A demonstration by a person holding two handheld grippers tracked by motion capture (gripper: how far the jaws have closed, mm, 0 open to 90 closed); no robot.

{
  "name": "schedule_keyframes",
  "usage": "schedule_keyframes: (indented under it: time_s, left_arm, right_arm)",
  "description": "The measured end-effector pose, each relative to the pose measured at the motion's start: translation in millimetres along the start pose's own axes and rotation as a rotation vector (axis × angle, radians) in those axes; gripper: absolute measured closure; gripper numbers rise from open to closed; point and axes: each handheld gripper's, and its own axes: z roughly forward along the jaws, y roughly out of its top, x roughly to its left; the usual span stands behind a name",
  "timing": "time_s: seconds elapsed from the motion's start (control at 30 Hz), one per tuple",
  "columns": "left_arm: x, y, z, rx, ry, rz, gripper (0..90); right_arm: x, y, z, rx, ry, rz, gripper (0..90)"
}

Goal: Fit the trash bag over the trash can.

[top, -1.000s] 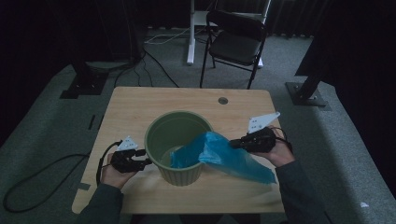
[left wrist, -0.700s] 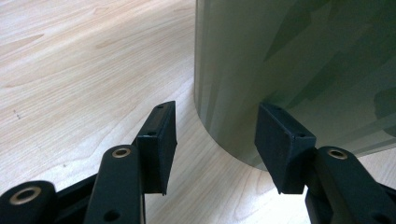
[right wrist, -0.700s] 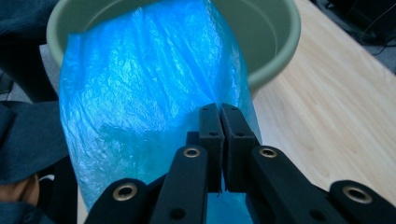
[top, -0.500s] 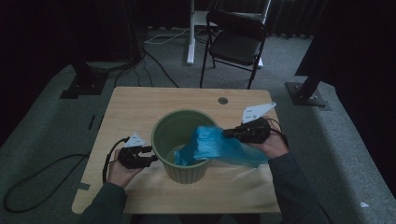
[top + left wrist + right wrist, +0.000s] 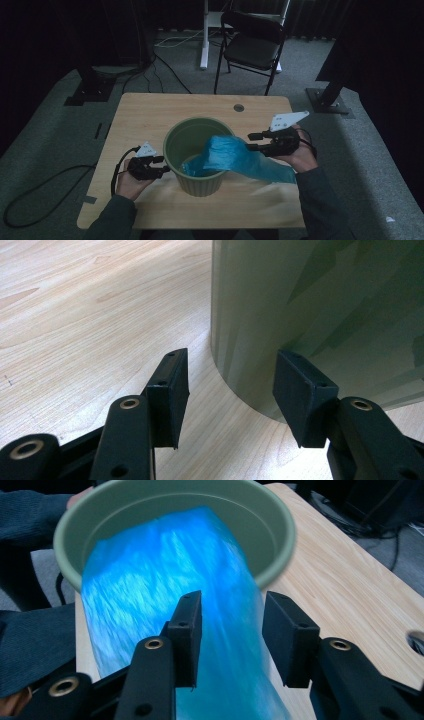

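A green plastic bucket (image 5: 200, 186) stands on the wooden table (image 5: 150, 110). A blue plastic bag (image 5: 235, 155) lies over its right rim, one end inside, the other trailing onto the table by the person's right hand. My right gripper (image 5: 251, 141) hovers just over the bag at the rim; its jaws have just been opening and stand apart, the bag (image 5: 150, 580) beneath them and not pinched. The bucket's rim (image 5: 280, 530) curves behind the right gripper (image 5: 232, 630). My left gripper (image 5: 162, 166) is open beside the bucket's left wall (image 5: 325, 315), with nothing between the left gripper's (image 5: 232, 390) pads.
A black folding chair (image 5: 255, 45) and a white stand leg stand on the grey carpet beyond the table. A small round hole (image 5: 238, 107) marks the tabletop's far side. A black cable (image 5: 40, 185) loops on the floor at left.
The right gripper moved left and up toward the bucket with the bag, then opened and let it go. More of the bag now lies over the rim. The left gripper barely moved.
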Motion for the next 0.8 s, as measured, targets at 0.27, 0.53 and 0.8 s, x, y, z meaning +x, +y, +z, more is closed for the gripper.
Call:
schedule_keyframes:
  time_s: [0.27, 0.53, 0.8]
  left_arm:
    - [1.8, 0.1, -1.3, -0.008, 0.003, -0.003, 48.2]
    - [2.1, 1.3, -1.5, -0.017, -0.001, -0.007, 48.2]
    - [0.7, 3.9, 0.5, -0.029, -0.006, -0.004, 48.6]
  right_arm:
    - [-8.7, -36.2, -17.1, -0.002, -0.044, 0.079, 57.6]
    - [-12.6, -58.5, -18.5, 0.000, -0.025, 0.132, 58.8]
    - [-12.6, -53.1, -9.5, -0.001, 0.014, 0.108, 80.8]
